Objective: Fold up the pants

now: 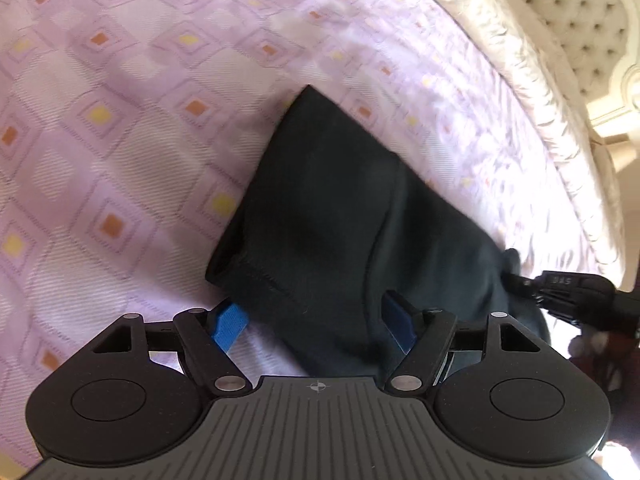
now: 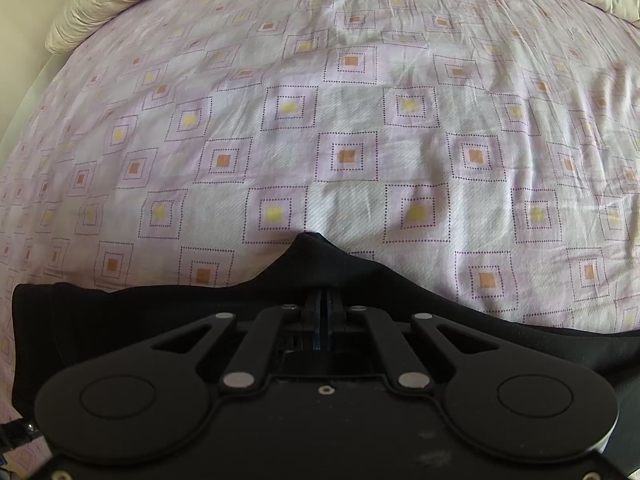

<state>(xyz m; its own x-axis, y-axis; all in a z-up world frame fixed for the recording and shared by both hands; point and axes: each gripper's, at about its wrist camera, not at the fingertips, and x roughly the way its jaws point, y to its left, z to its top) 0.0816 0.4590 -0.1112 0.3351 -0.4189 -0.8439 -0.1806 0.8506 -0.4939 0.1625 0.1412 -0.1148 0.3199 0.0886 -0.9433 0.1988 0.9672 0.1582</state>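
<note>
On bed (image 2: 360, 120): pants (image 1: 320, 208) partly folded, bunched; right tongs (image 2: 322, 300) clamped on fabric; left tongs (image 1: 316, 320) open astride hem; final fold left.

Black pants (image 1: 340, 216), seemingly folded, flat on the patterned bedsheet (image 1: 100, 120)
</note>
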